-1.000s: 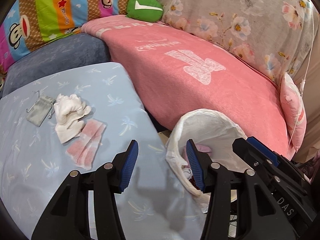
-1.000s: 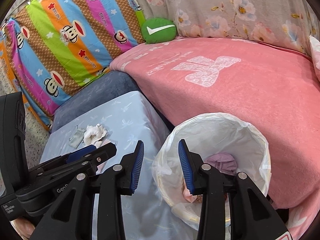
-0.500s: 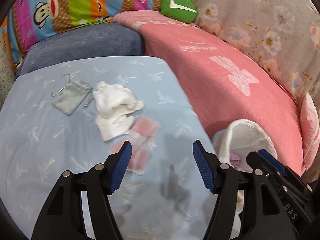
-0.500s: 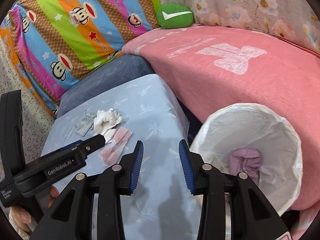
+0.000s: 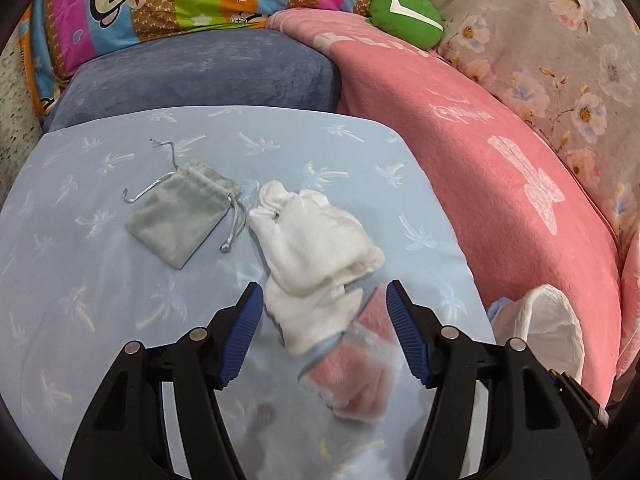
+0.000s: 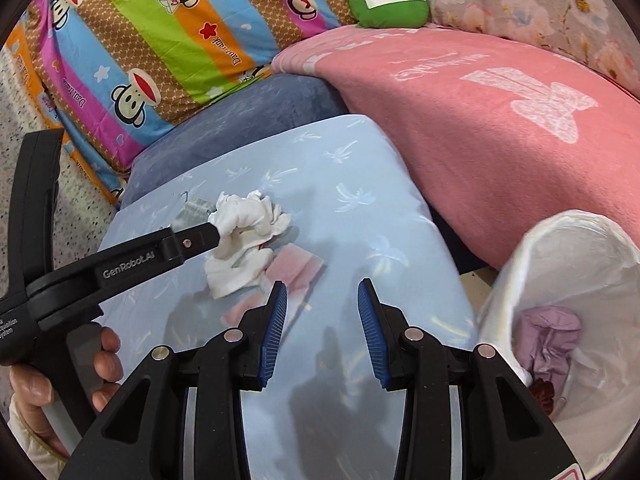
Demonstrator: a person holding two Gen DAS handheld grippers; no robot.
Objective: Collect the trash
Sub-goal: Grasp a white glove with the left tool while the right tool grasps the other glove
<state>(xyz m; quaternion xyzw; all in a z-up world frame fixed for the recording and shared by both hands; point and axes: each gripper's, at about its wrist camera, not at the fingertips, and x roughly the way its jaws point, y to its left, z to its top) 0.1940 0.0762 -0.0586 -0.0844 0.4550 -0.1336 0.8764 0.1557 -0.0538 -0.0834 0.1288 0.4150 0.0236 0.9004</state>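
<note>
On the light blue palm-print cloth [image 5: 100,280] lie a crumpled white cloth [image 5: 316,240], a pink and white piece [image 5: 356,364] and a grey drawstring pouch [image 5: 180,216]. My left gripper [image 5: 324,320] hangs open just above the white cloth and the pink piece, which show between its jaws; the pads do not press on them. In the right wrist view one of the left gripper's fingers [image 6: 192,242] reaches the white cloth [image 6: 248,220], with the pink piece [image 6: 296,268] beside it. My right gripper [image 6: 323,320] is open over bare blue cloth, nothing between its pads.
A bin lined with a white bag [image 6: 560,264] stands at the right, off the blue surface's edge, with a purple wad [image 6: 548,340] inside. A pink blanket [image 6: 480,120], a blue cushion [image 5: 200,76], a striped pillow and a green cushion [image 5: 404,16] lie behind. A hand [image 6: 104,360] holds the left gripper.
Both grippers have swung left from over the bin to over the blue cloth and sunk lower. The left jaws have widened, and the white cloth and pink piece now lie between them.
</note>
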